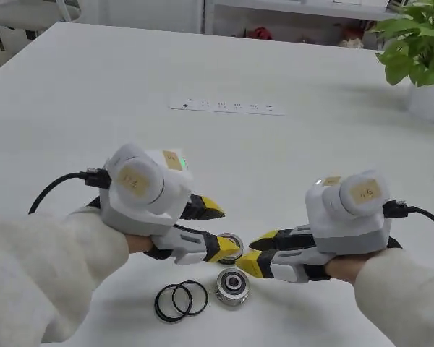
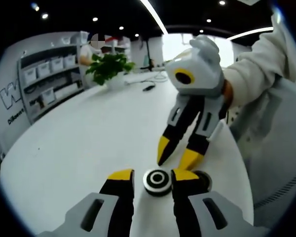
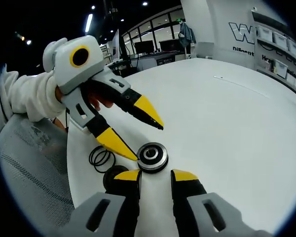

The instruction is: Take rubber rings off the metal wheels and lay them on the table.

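**Operator:** State of the left gripper (image 1: 223, 230)?

**Inspector:** Jaws spread, pinching nothing. Its lower tip sits at the edge of a round silver metal wheel with a dark rim (image 3: 152, 157), which lies flat on the white table (image 1: 275, 159).

**Operator:** And the right gripper (image 1: 246, 253)?

**Inspector:** Jaws parted and empty. Its tips point at the same wheel from the opposite side.

**Operator:** Where are the rings?

**Inspector:** Two thin black rubber rings (image 1: 181, 300) lie overlapping on the table, just beside a second metal wheel (image 1: 233, 285).
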